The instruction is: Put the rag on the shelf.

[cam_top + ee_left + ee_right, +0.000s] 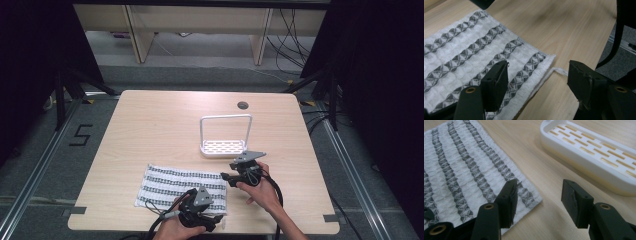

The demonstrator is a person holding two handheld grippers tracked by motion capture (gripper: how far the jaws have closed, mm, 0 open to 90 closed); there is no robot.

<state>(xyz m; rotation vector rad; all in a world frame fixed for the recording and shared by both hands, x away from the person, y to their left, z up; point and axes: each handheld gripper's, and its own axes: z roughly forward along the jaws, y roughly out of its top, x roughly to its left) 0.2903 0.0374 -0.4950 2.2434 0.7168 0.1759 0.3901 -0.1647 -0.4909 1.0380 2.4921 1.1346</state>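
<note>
Work looked barely begun: the striped cloth [182,186] lay flat and unfolded on the counter [150,125], near the front edge, left of centre, w/ no corner lifted yet. Left hand-held gripper [215,220] sat at the cloth's near right corner; in the left gripper view its jaws stood apart, one over the cloth [474,57], the other over bare wood past the hem, so the corner was between them but not pinched. A loose thread [560,70] stuck out from that hem. Right hand-held gripper [226,178] was at the far right corner; in the right gripper view the jaws were likewise apart, one above the cloth's [461,170] edge, the other over bare counter, nothing clamped. So both were open around a corner each, holding nothing. My read: approach approx. done, grip on both right corners still to come, then whatever lift or fold follows, i.e. nearly all of the job left. Other things: a white slotted tray w/ a tall hoop handle [225,137] stood just behind the right hand-held gripper, close to the cloth corner but apart from it; its slotted base [594,155] showed near the jaw. It could get bumped if the right hand swung back. A cable hole [243,105] sat near the far edge, well clear. Nothing lay on the cloth.
</note>
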